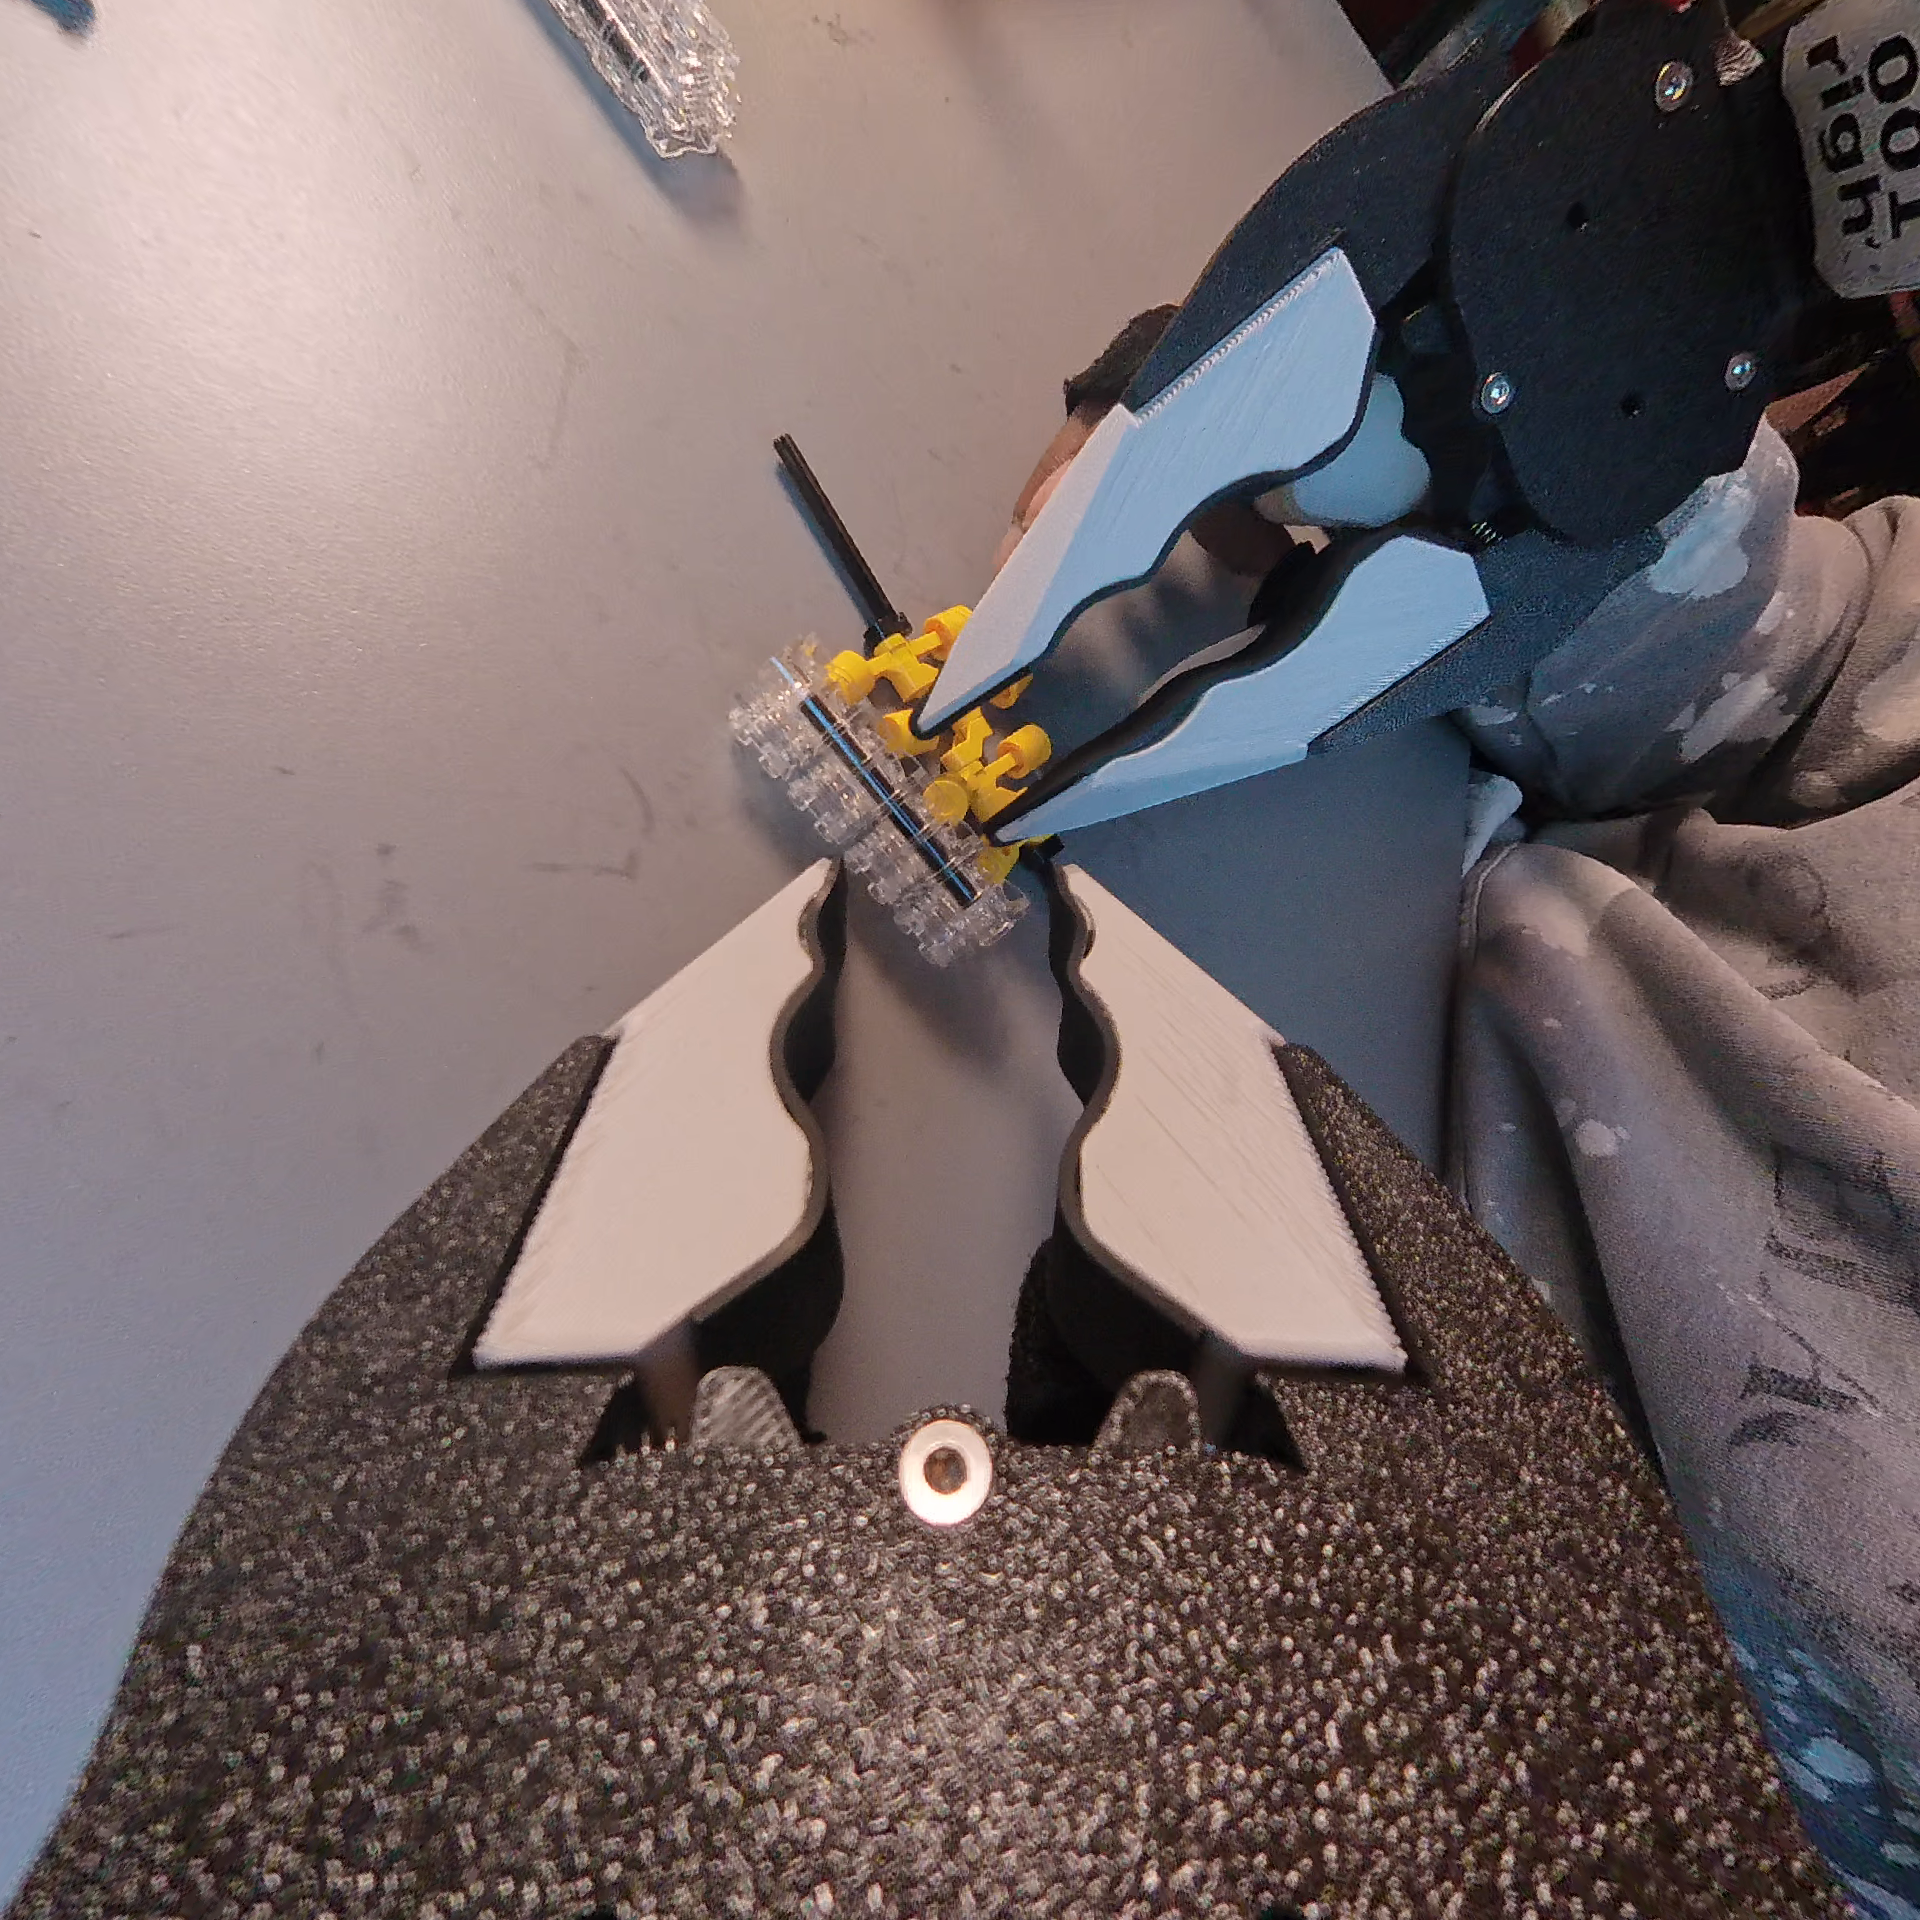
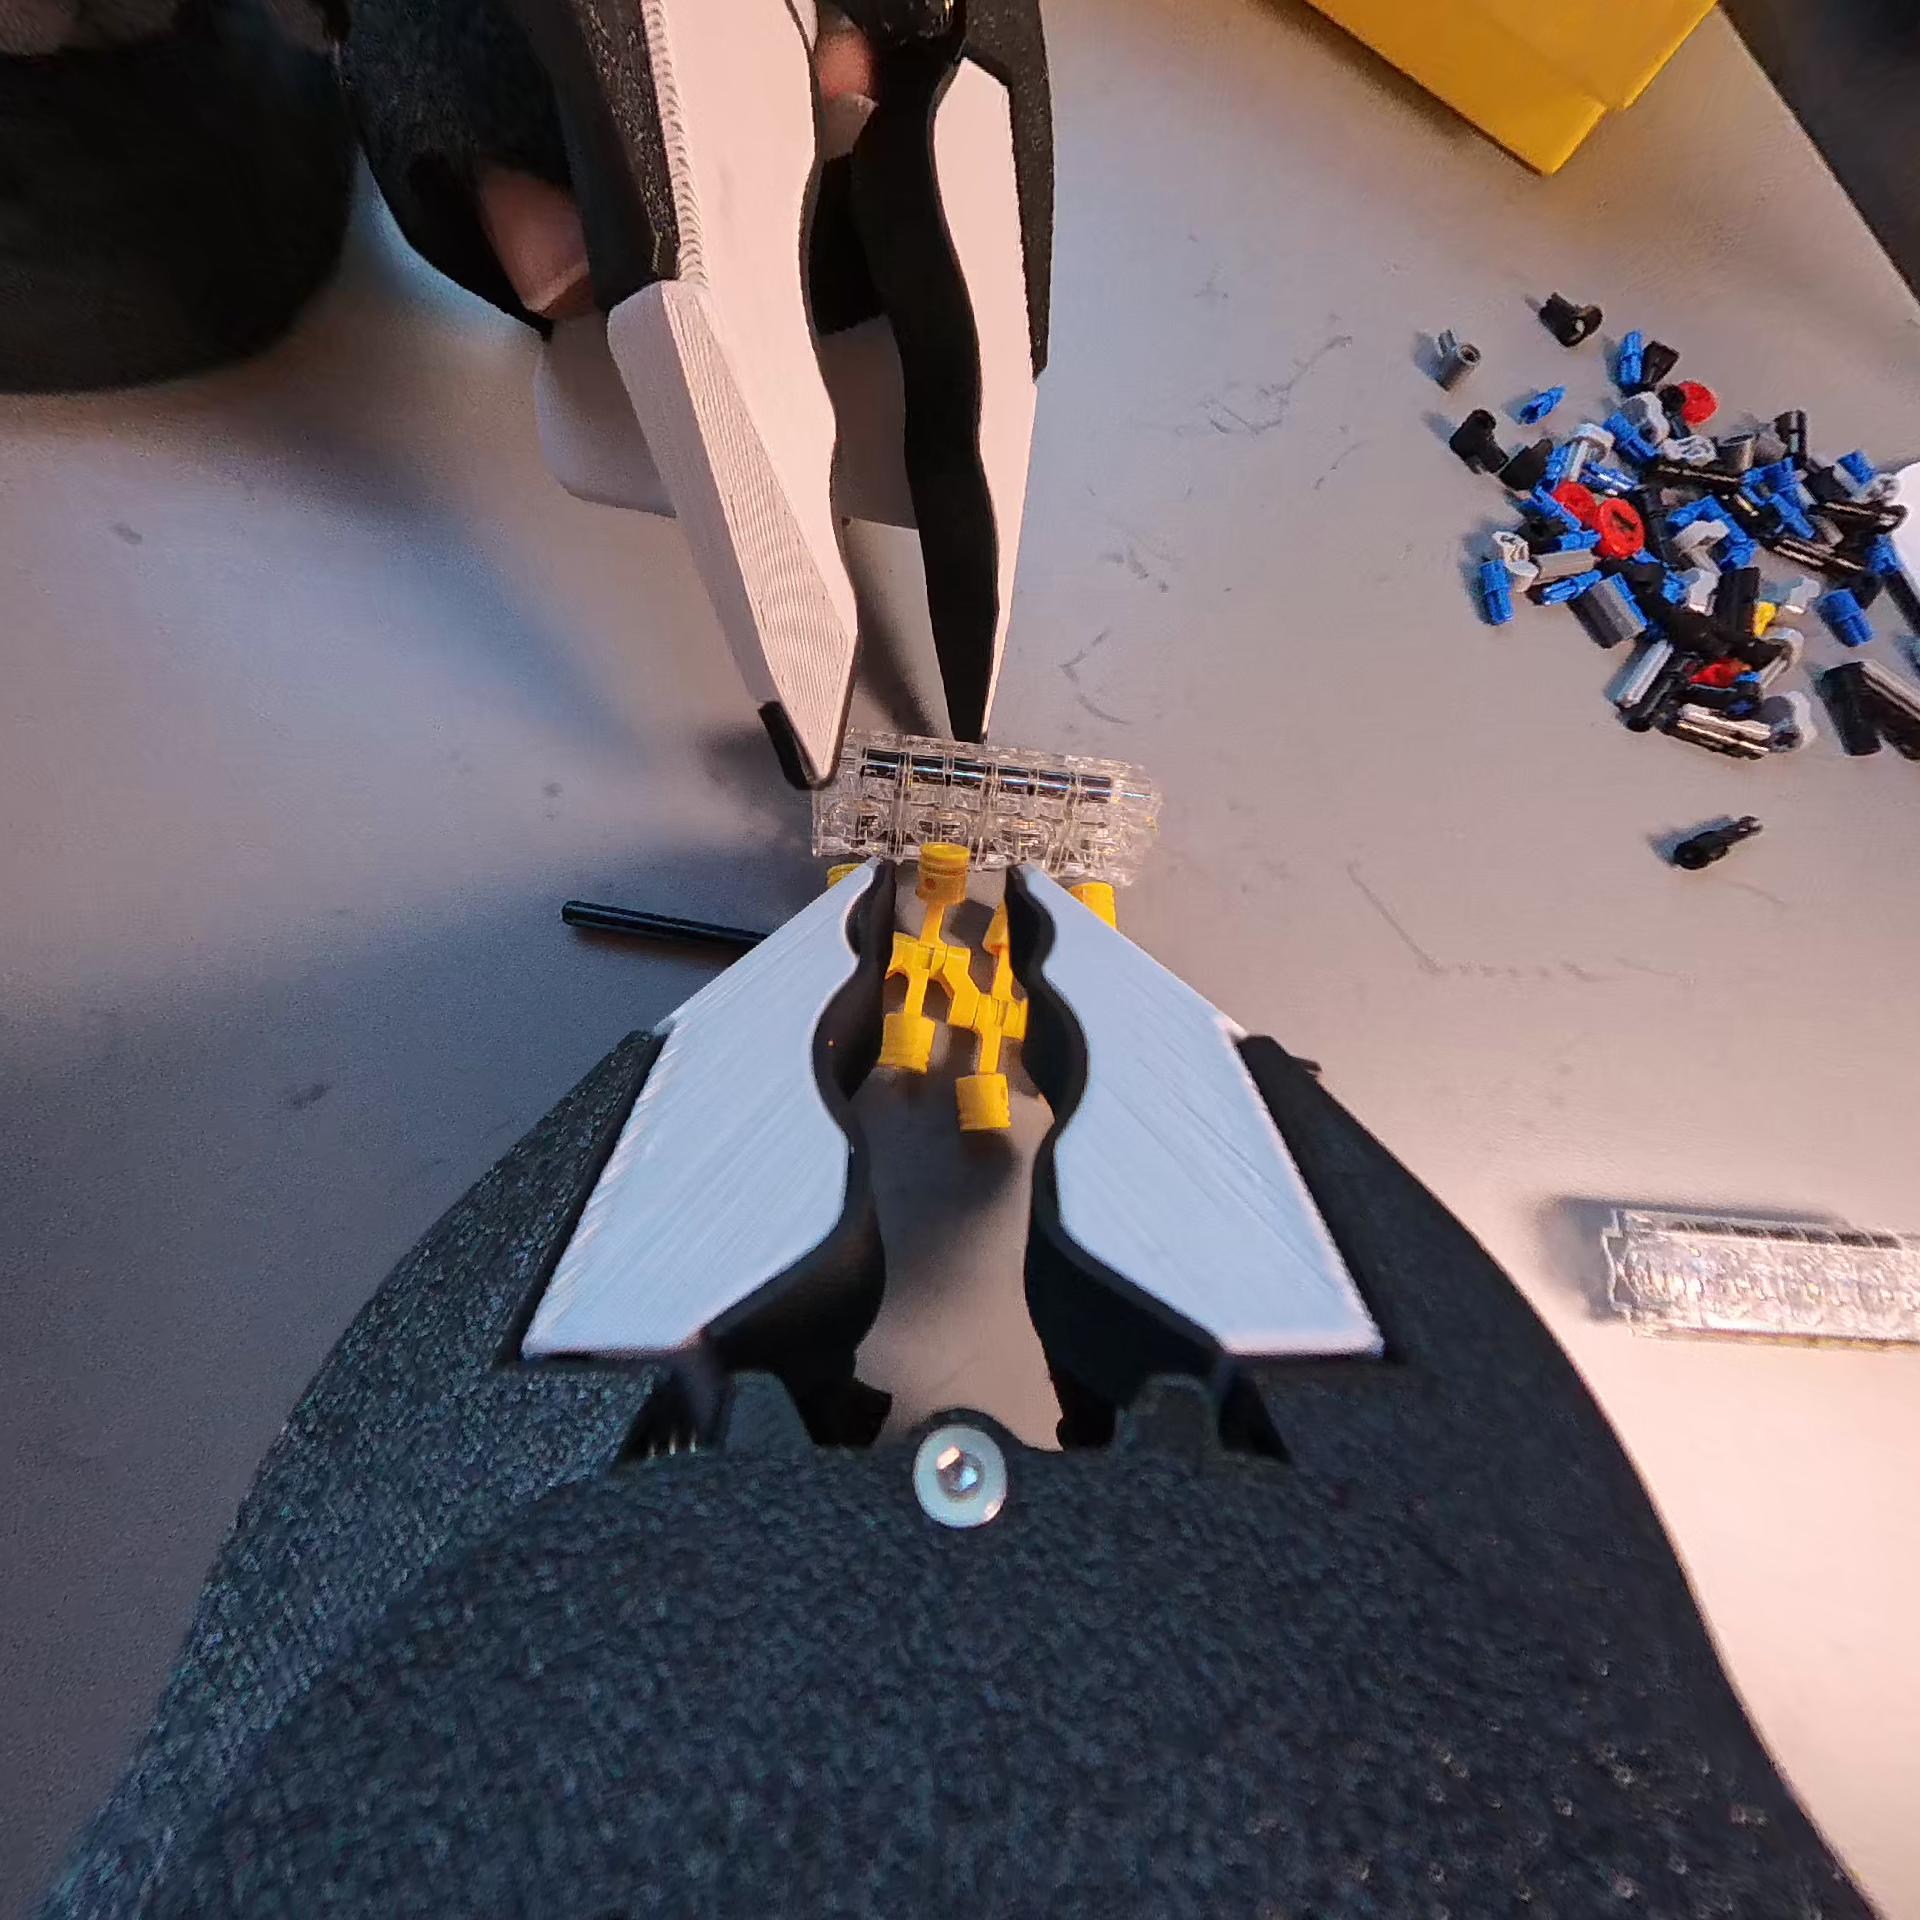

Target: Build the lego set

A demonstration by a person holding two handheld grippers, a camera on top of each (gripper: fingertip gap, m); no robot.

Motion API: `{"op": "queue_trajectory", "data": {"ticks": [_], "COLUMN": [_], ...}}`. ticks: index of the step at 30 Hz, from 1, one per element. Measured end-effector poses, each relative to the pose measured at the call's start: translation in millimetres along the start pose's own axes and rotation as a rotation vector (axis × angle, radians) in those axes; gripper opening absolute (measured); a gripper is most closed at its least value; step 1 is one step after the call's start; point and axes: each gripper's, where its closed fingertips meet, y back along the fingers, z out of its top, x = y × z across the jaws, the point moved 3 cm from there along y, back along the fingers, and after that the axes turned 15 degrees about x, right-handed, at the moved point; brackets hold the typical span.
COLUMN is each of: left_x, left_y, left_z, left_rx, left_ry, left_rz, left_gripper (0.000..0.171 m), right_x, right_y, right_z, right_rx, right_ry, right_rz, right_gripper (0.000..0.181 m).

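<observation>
A clear lego block [image 1: 790,727] [image 2: 987,800] lies on the grey table, with a yellow piston assembly [image 1: 883,665] [image 2: 940,987] pressed against one long side. A black axle [image 1: 831,530] [image 2: 655,923] sticks out of the assembly. My left gripper [image 1: 945,873] comes from above and also shows in the right wrist view [image 2: 888,743]. Its tips pinch one end of the clear block. My right gripper [image 2: 945,873] is closed around the yellow pistons. It enters the left wrist view [image 1: 961,779] from the upper right.
A second clear block [image 2: 1766,1288] [image 1: 655,62] lies apart on the table. A pile of small blue, black, grey and red parts [image 2: 1683,561] sits at the right, with a loose black pin [image 2: 1714,842] near it. A yellow box [image 2: 1507,73] stands at the back right. A person's grey sleeve [image 1: 1662,1143] is close by. Left and right tips are no more than a few centimetres apart. The black axle [image 2: 655,923] sits 4 centimeters or so from the ends of my left fingers.
</observation>
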Motion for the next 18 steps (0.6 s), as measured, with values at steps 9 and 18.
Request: {"op": "queue_trajectory", "data": {"ticks": [9,18], "left_x": [2.0,3.3], "left_y": [-0.8,-5.7], "left_z": [4.1,3.5], "left_rx": [-0.010,0.011], "left_ry": [-0.045,-0.067], "left_rz": [0.065,0.120], "left_gripper": [0.037,0.034], "right_x": [10.2,8.9], "right_y": [12.3,0.8], "right_z": [-14.4,-5.8], "right_rx": [0.002,0.025], "right_ry": [0.033,0.076], "right_rz": [0.036,0.003], "right_gripper": [0.024,0.024]}}
